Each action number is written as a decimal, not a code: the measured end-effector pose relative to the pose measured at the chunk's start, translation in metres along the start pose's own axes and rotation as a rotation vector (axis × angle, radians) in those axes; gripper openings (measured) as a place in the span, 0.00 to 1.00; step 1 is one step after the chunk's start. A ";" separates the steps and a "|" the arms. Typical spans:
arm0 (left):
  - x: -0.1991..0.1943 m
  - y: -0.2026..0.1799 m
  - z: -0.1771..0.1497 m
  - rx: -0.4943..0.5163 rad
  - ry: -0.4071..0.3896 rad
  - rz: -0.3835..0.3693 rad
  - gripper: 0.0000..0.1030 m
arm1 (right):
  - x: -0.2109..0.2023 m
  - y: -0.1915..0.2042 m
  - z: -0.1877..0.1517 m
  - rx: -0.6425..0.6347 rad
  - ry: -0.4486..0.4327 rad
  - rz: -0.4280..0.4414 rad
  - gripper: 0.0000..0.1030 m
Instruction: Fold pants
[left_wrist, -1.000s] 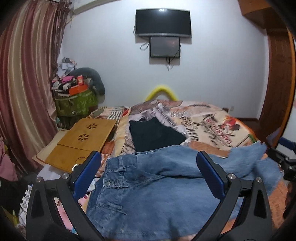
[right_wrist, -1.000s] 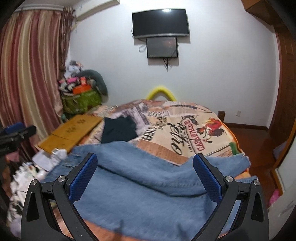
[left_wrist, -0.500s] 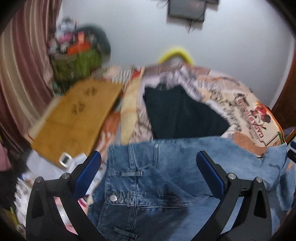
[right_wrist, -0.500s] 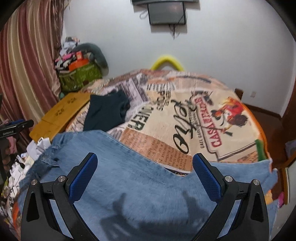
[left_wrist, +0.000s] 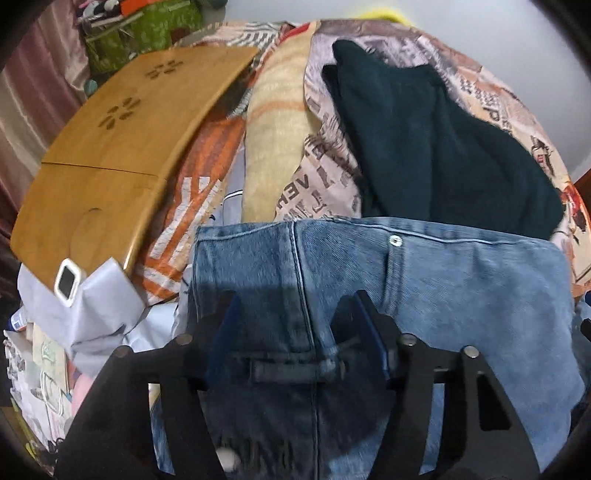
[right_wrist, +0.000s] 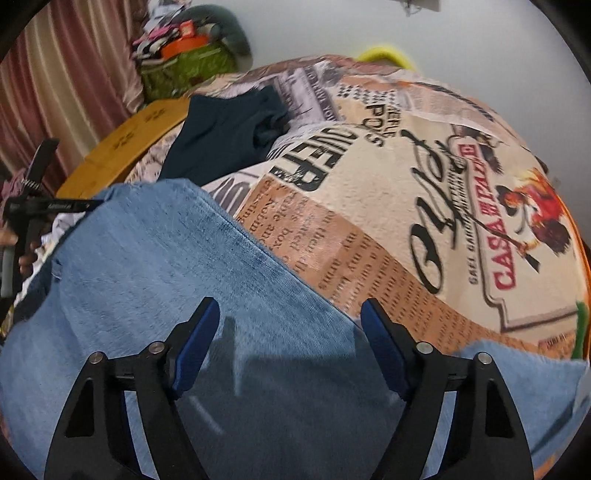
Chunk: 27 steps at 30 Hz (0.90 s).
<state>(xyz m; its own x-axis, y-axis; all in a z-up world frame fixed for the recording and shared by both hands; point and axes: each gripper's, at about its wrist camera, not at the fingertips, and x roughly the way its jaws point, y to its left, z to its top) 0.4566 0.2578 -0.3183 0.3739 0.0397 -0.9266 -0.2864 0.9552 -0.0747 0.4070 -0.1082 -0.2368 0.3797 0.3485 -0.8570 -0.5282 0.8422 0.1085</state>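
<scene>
The faded blue denim pants (left_wrist: 424, 295) lie spread across the near edge of the bed with the printed newspaper-pattern cover (right_wrist: 424, 229), waistband to the left, one leg running right. The left gripper (left_wrist: 295, 310) hangs over the waistband beside a belt loop, jaws apart with denim between them. The right gripper (right_wrist: 290, 317) hovers over the leg, jaws apart too, holding nothing. The step looks like taking hold before the first fold; next, both jaws need to close on cloth.
</scene>
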 end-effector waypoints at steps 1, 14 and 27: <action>0.007 0.000 0.003 -0.002 0.007 0.004 0.53 | 0.006 0.001 0.002 -0.005 0.011 0.001 0.62; 0.004 -0.013 0.004 0.039 -0.055 0.040 0.09 | 0.032 -0.011 0.000 0.033 0.098 0.067 0.12; -0.114 -0.011 0.006 0.049 -0.252 0.008 0.06 | -0.060 0.018 0.029 -0.045 -0.046 -0.023 0.06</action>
<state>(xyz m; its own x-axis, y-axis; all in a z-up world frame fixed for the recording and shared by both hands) 0.4226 0.2441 -0.2098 0.5815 0.1137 -0.8056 -0.2497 0.9673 -0.0438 0.3961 -0.1019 -0.1687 0.4258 0.3485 -0.8350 -0.5521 0.8312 0.0654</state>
